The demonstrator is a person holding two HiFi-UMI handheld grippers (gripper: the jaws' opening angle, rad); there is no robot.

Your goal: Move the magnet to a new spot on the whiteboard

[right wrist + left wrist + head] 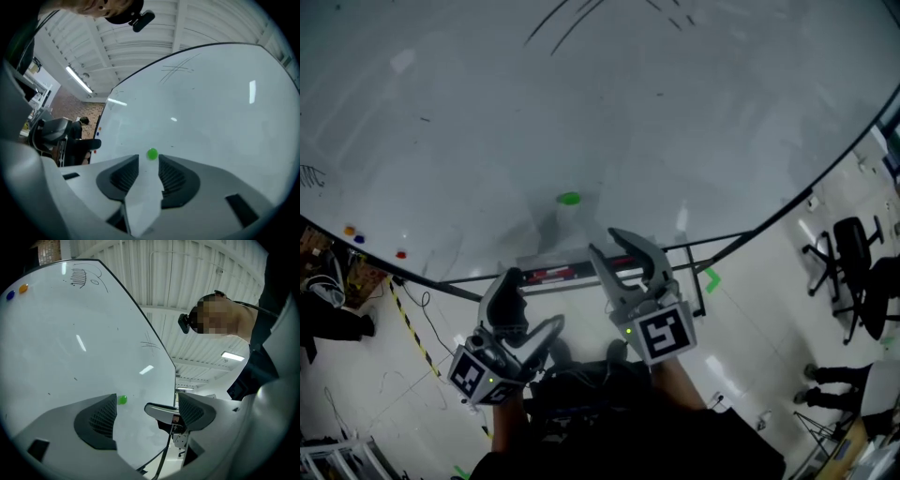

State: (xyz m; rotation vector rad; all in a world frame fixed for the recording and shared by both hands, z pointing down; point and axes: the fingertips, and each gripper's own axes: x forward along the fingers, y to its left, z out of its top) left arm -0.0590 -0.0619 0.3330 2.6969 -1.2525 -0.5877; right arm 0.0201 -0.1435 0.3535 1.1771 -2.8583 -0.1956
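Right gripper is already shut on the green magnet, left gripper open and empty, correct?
No. The right gripper is open: the right gripper view shows the green magnet on the whiteboard just beyond its jaw tips, ungripped. The left gripper is open and empty.

three views, one whiteboard (581, 112)

head view looks steeply down onto the board. each gripper view looks along its own jaws — right squarely at the board, left slantwise across it. all share the green magnet (569, 198).
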